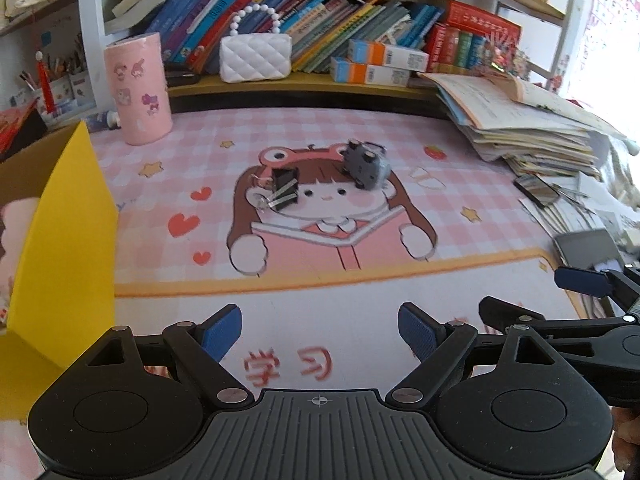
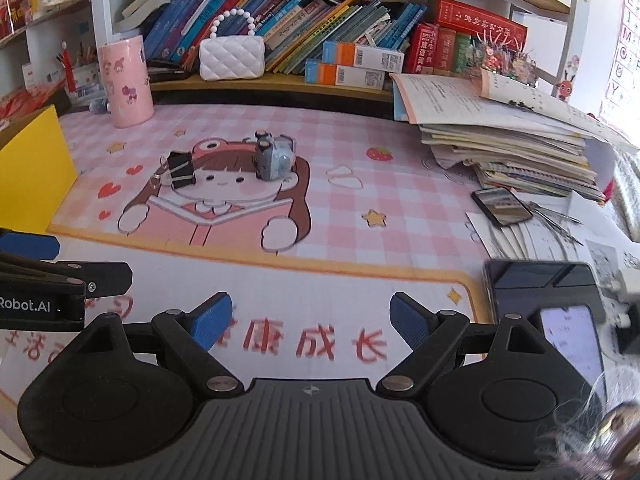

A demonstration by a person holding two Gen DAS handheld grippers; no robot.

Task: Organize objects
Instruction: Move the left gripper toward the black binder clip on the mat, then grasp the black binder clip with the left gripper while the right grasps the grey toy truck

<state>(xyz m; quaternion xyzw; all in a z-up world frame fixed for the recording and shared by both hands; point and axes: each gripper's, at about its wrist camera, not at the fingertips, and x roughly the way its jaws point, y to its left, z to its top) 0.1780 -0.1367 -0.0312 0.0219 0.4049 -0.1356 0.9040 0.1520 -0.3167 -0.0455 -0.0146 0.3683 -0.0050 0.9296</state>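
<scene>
While the left wrist view shows the left gripper (image 1: 320, 330) wide open and empty, short of the black binder clip (image 1: 285, 192) on the worktop mat (image 1: 460, 208), the right wrist view shows the right gripper (image 2: 311, 320) equally spread and empty, so each should line up squarely, the right on the grey toy (image 2: 274, 158), before closing.

Black binder clip (image 1: 285, 194) w/ silver handles lies on the mat's cartoon face; grey toy (image 1: 367, 166) stands just right, apart.

The right gripper (image 2: 311, 322) hangs open and empty over a pink cartoon desk mat (image 2: 400, 184). Farther off on the mat, a black binder clip (image 2: 181, 175) lies left of a grey toy (image 2: 273, 160), apart.
</scene>
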